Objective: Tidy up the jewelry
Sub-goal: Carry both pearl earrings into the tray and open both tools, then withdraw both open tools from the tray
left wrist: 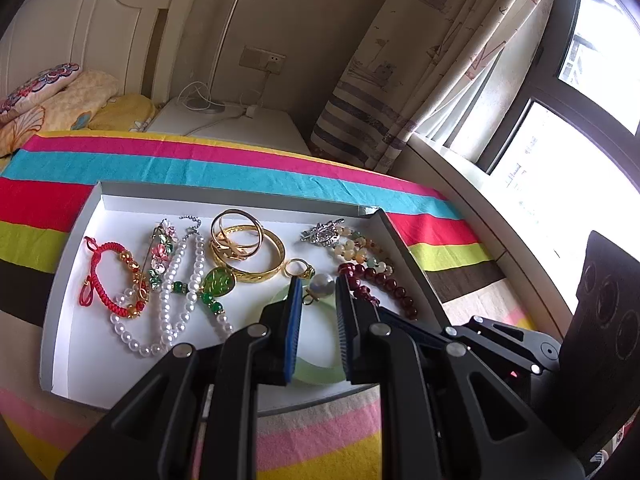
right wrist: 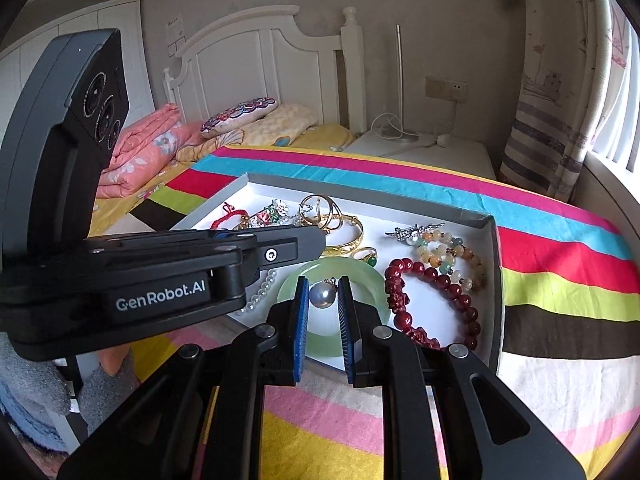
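Observation:
A white tray on a striped cloth holds jewelry: a red cord bracelet, a pearl necklace, gold bangles, a gold ring, a pale green jade bangle, a grey pearl pendant, a dark red bead bracelet and a pale bead bracelet. My left gripper is open above the jade bangle, with the pendant between its fingertips. My right gripper is open, its fingers on either side of the pendant; contact is unclear.
The tray lies on a striped cloth on a bed. A silver brooch lies at the tray's back right. The left gripper body crosses the right wrist view. Pillows, a nightstand and a curtain are behind.

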`<action>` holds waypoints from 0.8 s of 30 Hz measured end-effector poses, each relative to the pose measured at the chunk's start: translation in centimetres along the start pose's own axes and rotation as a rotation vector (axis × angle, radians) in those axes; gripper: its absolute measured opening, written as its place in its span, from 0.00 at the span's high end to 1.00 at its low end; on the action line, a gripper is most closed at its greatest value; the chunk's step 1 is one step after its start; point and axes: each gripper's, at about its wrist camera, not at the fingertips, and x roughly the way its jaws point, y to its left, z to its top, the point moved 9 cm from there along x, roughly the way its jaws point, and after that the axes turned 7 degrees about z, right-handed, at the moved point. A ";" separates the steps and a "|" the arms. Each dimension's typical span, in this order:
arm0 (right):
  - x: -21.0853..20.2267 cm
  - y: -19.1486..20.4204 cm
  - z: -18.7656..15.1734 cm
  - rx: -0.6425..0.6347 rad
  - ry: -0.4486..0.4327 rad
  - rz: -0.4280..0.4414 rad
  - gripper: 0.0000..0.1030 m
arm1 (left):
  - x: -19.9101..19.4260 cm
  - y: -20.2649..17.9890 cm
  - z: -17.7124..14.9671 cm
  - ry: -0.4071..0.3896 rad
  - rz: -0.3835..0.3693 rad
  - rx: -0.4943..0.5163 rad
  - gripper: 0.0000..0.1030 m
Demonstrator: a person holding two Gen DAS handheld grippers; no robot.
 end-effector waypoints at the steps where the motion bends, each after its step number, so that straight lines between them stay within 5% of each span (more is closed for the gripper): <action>1: 0.1 -0.1 0.0 0.007 0.002 0.002 0.85 | 0.1 0.0 -0.1 0.001 0.000 0.004 0.84; 9: 0.3 -0.4 0.0 0.021 0.017 -0.008 0.84 | 0.7 0.4 -0.2 0.014 -0.010 -0.017 0.80; 13: 0.0 -1.0 -0.1 0.052 0.001 -0.010 0.79 | 0.0 1.3 0.1 -0.016 -0.019 -0.070 0.48; 16: -0.7 -1.7 0.0 0.094 -0.032 -0.001 0.65 | -1.1 2.1 0.8 -0.057 -0.005 -0.111 0.29; 19: -2.0 -3.0 0.4 0.170 -0.099 0.016 0.65 | -3.4 3.3 1.8 -0.142 0.078 -0.135 0.15; 22: -5.1 -4.5 1.9 0.265 -0.221 0.026 0.61 | -6.8 4.1 3.2 -0.266 0.255 -0.088 0.02; 24: -7.3 -5.1 2.8 0.304 -0.305 0.015 0.40 | -8.9 4.2 3.8 -0.343 0.353 -0.049 0.02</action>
